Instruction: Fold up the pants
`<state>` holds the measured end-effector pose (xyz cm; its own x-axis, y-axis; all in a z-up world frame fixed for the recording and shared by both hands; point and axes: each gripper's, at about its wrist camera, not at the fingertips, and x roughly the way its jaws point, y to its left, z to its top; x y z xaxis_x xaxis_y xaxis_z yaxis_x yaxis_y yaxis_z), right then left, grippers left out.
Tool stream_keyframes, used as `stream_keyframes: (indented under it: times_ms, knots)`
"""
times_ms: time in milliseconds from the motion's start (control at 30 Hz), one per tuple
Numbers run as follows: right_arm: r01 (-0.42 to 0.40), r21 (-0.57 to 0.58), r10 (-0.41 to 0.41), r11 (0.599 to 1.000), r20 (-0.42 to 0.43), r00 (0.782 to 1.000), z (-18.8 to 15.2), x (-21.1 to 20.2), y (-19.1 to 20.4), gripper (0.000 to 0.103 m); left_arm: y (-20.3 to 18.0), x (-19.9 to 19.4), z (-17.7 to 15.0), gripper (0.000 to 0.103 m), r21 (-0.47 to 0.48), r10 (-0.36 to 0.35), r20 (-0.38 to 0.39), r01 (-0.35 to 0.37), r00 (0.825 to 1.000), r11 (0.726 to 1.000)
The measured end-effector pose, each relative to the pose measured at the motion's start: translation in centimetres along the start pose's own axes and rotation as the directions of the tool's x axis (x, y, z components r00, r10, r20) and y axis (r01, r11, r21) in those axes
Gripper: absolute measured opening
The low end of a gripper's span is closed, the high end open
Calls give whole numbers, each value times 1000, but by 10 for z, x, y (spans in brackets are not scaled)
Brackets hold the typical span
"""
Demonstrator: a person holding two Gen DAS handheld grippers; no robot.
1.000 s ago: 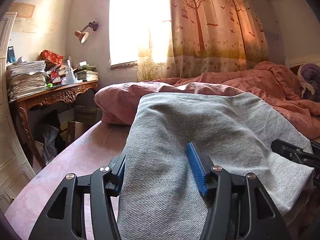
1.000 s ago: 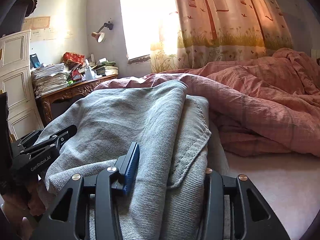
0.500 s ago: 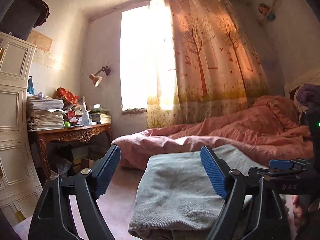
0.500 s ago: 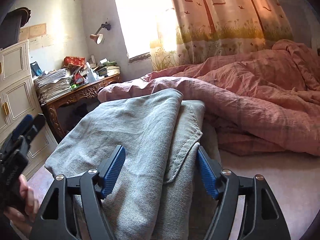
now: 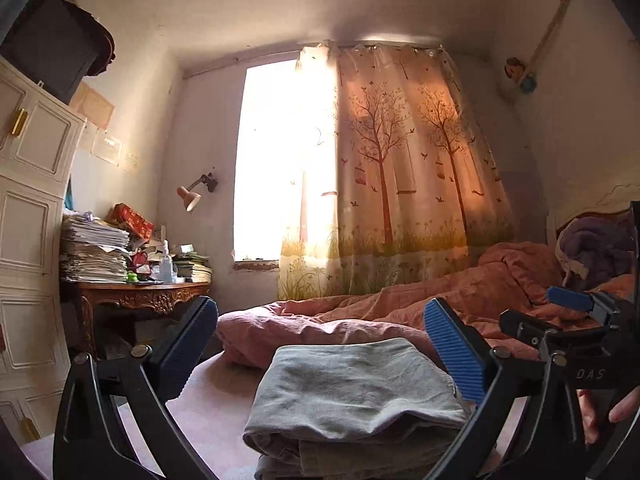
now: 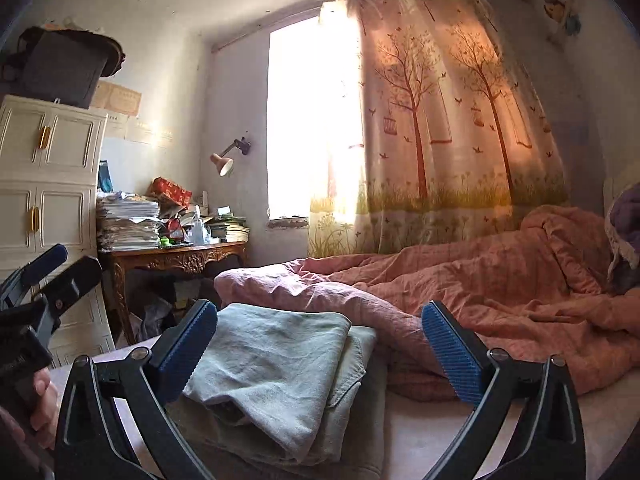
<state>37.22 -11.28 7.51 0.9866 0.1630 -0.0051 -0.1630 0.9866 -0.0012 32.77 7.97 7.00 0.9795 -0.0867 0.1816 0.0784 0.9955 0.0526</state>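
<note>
On the bed [image 5: 208, 420], nearest both cameras, the folded grey pants [image 5: 356, 392] are lying free while the left gripper [image 5: 320, 344] and right gripper [image 6: 320, 344] are opening wide, fingers touching nothing. Beyond, a pink quilt [image 6: 480, 280] is lying bunched before the curtain [image 5: 400, 184].

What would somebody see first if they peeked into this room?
Probably the bright window straight ahead, glowing beside the curtain printed with trees and birdcages. Nearer, grey folded pants sit on the bed in front of a rumpled pink quilt. Left, a carved wooden desk holds stacked papers.
</note>
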Motion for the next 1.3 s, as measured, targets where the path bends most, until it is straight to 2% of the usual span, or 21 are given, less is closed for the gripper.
stream_keyframes:
  times_ms: [67,167,267,300,400,500,600,700,767,833,900,1033,1300]
  knots:
    - [3,-5,-3,1000,6,1000,-10,-19,0,103,1,-8,-16,103,-13,15,12,-15,1000,1000]
    - [53,-28,-52,998,37,998,-40,-49,0,103,3,-6,-38,103,-25,3,-71,-5,997,1000]
    - [95,-75,-90,993,76,993,-75,-69,-2,103,10,-7,-55,103,-82,1,-115,-11,993,997]
    - [104,-67,-99,992,79,992,-82,-71,-3,103,9,-7,-61,103,-70,-12,-125,4,992,998]
    - [87,-86,-86,993,18,996,-87,-58,0,103,-6,-7,-81,103,17,11,-158,-8,987,1000]
    - [66,-107,-67,992,-6,998,-90,-52,5,103,-20,-5,-84,103,80,12,-176,2,984,997]
    - [64,-99,-66,993,-9,998,-89,-48,4,103,-14,-5,-81,103,53,15,-181,-5,983,999]
    - [74,-63,-76,995,-20,997,-87,-46,-6,103,-2,0,-76,103,-3,16,-221,-17,975,1000]
    - [75,-36,-77,997,-43,996,-87,-42,-12,103,3,-11,-70,103,-26,7,-168,-12,986,1000]
    - [84,-12,-85,996,-66,994,-86,-37,-18,103,0,-23,-66,103,1,25,-90,-25,996,1000]
    - [102,3,-102,995,-77,992,-87,-35,-22,103,-8,-28,-65,103,41,29,-63,-27,998,999]
    - [108,26,-105,994,-98,990,-88,-30,-28,103,-22,-26,-68,103,106,-1,-77,9,997,994]
    - [122,-10,-122,992,-89,989,-91,-29,-22,103,-23,-14,-76,103,106,-12,-144,27,989,994]
